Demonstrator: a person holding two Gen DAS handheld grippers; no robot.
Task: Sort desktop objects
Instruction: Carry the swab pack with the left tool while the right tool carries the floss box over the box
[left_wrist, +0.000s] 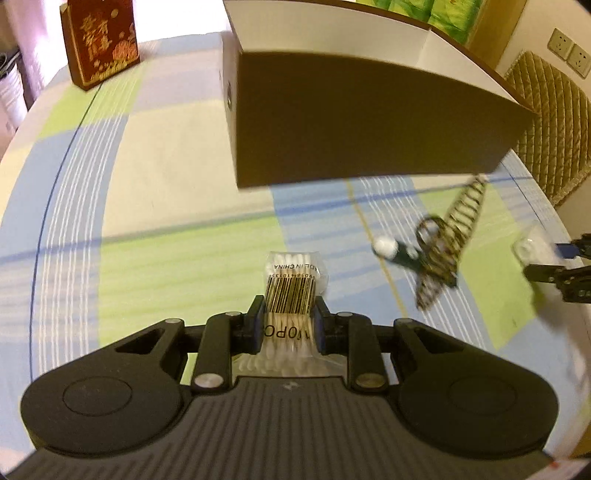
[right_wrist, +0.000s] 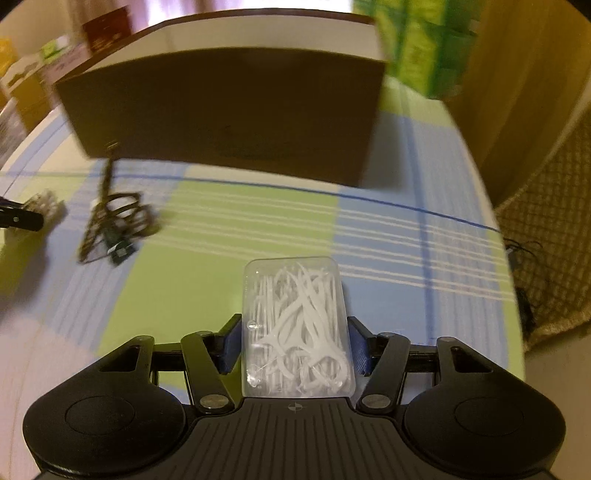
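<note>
The left gripper (left_wrist: 289, 325) pinches a clear pack of cotton swabs (left_wrist: 291, 291), its blue pads pressed against both sides just below the barcode label. The right gripper (right_wrist: 295, 343) clamps a clear plastic case of white floss picks (right_wrist: 297, 328) between its blue pads; the case sticks out forward past the fingertips.

Both packs sit above a table covered by a checked cloth (left_wrist: 166, 184) in pale green, blue and cream, crossed by thin white and dark blue lines. On the cloth, between the two grippers, lies a brass-coloured wire spring holder (left_wrist: 448, 243) tangled with a dark piece that has a white ball end; the blur hides its detail.

Behind it stands an open cardboard box (left_wrist: 369, 122), brown outside and white inside, with its near wall facing both cameras. What it holds cannot be seen from here. To the far left, near the table edge, a dark red box with gold lettering (left_wrist: 99, 40) stands upright. Green packages (right_wrist: 424, 44) are stacked behind the cardboard box. A quilted tan chair back (left_wrist: 550, 122) stands beside the table, and wall sockets (left_wrist: 570, 51) show above it.
</note>
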